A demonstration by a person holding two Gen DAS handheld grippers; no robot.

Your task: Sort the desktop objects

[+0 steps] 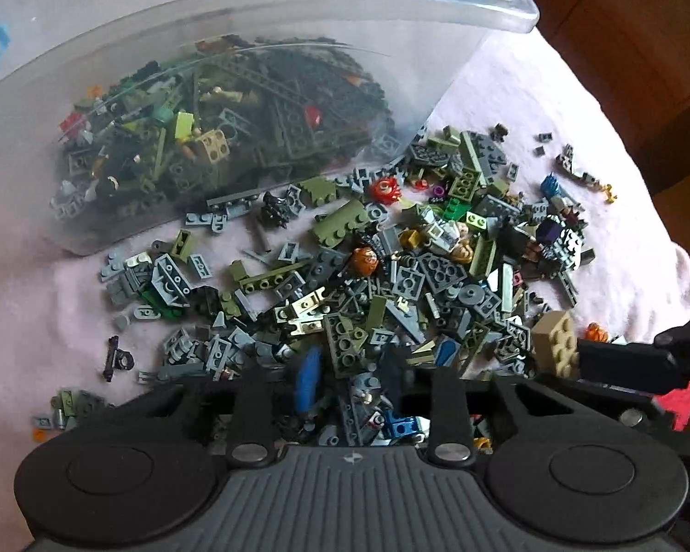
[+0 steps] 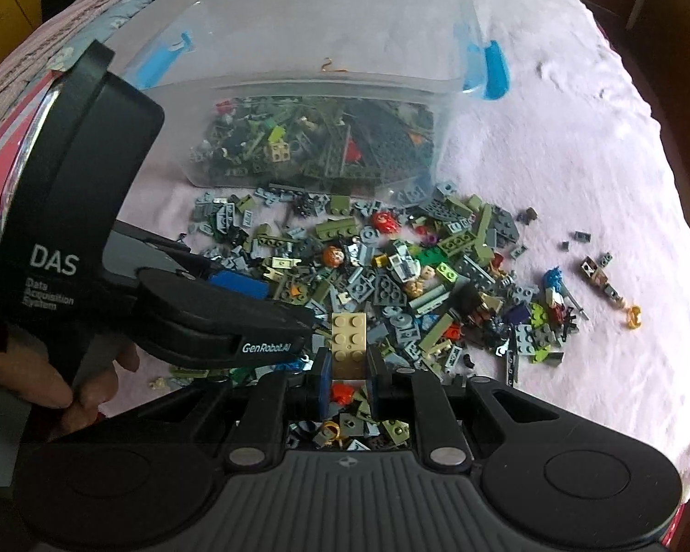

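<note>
A pile of small building bricks (image 2: 391, 276), mostly grey and olive, lies on a pink cloth in front of a clear plastic box (image 2: 451, 106) that holds more bricks. My right gripper (image 2: 348, 370) is shut on a tan brick (image 2: 348, 342) just above the pile. The left wrist view shows the same tan brick (image 1: 554, 345) at the tip of the right gripper (image 1: 579, 359). My left gripper (image 1: 349, 370) points steeply down into the pile. Its fingers are blurred, with an olive brick (image 1: 345, 345) in line between them. Whether they press on it does not show. In the right wrist view the left gripper (image 2: 301, 322) reaches in beside the tan brick.
The box has blue latches (image 2: 494, 69) and its rim (image 1: 483, 4) stands high behind the pile. A person's hand (image 2: 46, 391) holds the left gripper. Stray pieces, one yellow (image 2: 635, 315), lie to the right on the pink cloth (image 2: 552, 161). Wooden furniture (image 1: 621, 46) borders the right side.
</note>
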